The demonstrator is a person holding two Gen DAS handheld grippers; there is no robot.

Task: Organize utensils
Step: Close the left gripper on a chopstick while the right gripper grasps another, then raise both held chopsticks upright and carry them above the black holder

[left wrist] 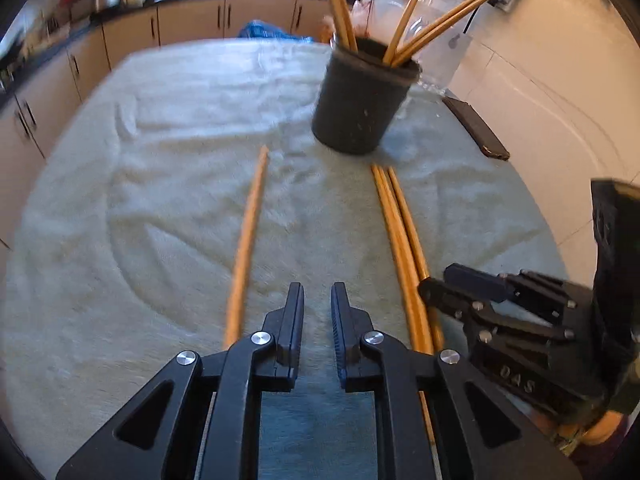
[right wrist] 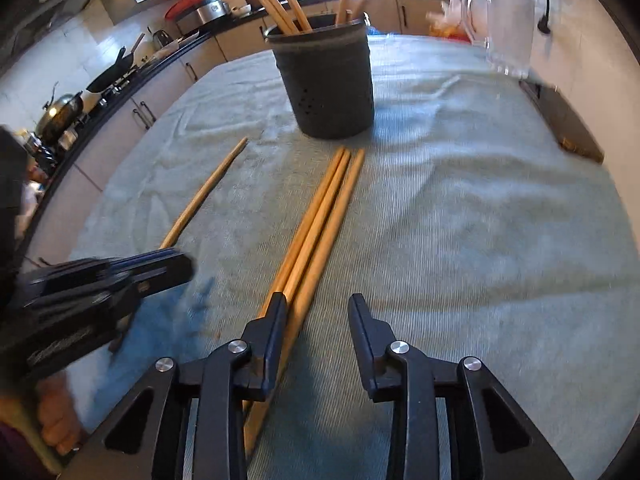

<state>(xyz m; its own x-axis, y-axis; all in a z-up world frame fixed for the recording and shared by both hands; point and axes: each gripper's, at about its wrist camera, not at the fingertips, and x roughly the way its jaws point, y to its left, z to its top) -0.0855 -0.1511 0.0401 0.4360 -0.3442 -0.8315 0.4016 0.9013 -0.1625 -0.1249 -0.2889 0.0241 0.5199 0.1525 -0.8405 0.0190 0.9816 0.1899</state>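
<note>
Three chopsticks [right wrist: 320,232] near ends hidden under right tongs [right wrist: 318,312].

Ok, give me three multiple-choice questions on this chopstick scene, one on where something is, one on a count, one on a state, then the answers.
1. Where does the single chopstick lie relative to the bundle of chopsticks on the towel?
A. To its left
B. To its right
C. Across it

2. How many chopsticks make up that bundle?
A. One
B. Three
C. Six

3. What is the state of the right gripper?
A. Shut on a chopstick
B. Open, holding nothing
C. Inside the black holder

Answers:
1. A, in the right wrist view the single stick lies apart, left of the bundle.
2. B, three tips show side by side near the holder.
3. B, its jaws stand apart over the bundle's near end with nothing clamped.
</note>
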